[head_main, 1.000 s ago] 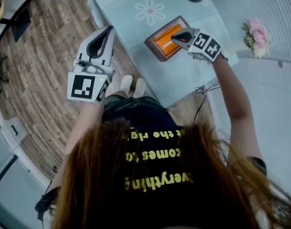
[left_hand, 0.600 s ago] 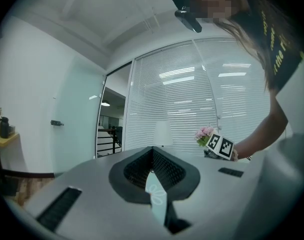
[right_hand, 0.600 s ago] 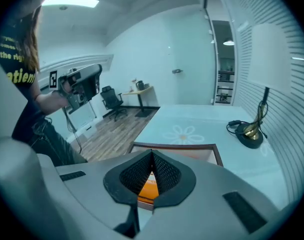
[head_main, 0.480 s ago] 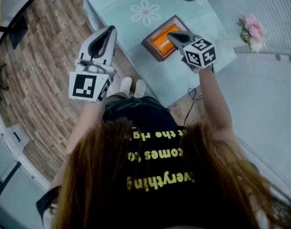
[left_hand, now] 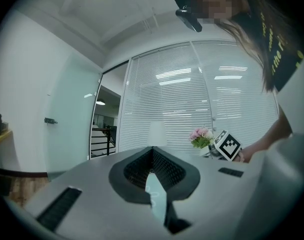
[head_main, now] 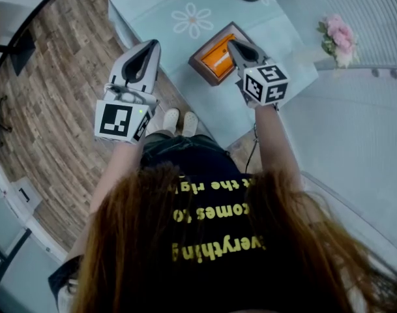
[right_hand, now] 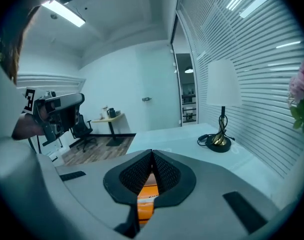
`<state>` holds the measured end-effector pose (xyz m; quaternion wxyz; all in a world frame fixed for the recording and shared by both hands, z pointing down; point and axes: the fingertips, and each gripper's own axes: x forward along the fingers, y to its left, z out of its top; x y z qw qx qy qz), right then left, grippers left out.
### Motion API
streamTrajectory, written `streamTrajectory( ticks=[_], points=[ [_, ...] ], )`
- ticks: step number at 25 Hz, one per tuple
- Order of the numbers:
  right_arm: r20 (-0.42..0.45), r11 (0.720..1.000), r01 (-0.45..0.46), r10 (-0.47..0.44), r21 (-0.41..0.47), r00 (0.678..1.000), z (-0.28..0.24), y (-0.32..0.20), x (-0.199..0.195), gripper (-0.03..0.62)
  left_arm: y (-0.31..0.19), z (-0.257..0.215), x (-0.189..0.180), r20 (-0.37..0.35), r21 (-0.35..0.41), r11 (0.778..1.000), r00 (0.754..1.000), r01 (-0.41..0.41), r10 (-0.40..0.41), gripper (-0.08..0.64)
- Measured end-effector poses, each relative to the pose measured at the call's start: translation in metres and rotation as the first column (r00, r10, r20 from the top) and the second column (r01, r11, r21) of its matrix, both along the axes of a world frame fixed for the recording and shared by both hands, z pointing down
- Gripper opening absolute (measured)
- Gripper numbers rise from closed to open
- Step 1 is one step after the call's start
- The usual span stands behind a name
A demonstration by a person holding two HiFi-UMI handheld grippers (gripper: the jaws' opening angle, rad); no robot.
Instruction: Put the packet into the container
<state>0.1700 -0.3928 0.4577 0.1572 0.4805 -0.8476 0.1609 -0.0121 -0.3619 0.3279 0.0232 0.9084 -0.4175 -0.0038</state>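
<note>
The orange packet lay inside the brown container, near the table's edge closest to the person. The right gripper hung over it, clenched and empty. The left gripper, also clenched and empty, hung off that edge.

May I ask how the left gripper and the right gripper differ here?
The right gripper hangs over the container holding the orange packet; the left gripper hangs by the table edge, away from the container. The right tilts downward, the left points level. Both are shut and empty.
</note>
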Motion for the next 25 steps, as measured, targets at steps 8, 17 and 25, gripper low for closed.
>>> streamTrajectory(
  ticks=[8, 17, 25],
  points=[
    [0.05, 0.986, -0.076, 0.069, 0.148, 0.996, -0.047, 0.014, -0.011, 0.021, 0.001, 0.004, 0.004, 0.01, -0.005, 1.0, 1.0, -0.004, 0.004, 0.002],
    [0.117, 0.963, -0.114, 0.087, 0.244, 0.989, -0.092, 0.044, -0.024, 0.021, 0.006, 0.007, 0.012, 0.025, -0.012, 0.999, 0.999, -0.035, 0.035, 0.002],
    [0.104, 0.932, -0.134, 0.104, 0.337, 0.989, -0.122, 0.053, -0.025, 0.021, 0.011, 0.005, 0.027, 0.024, -0.002, 0.996, 0.996, -0.085, 0.085, 0.002]
  ],
)
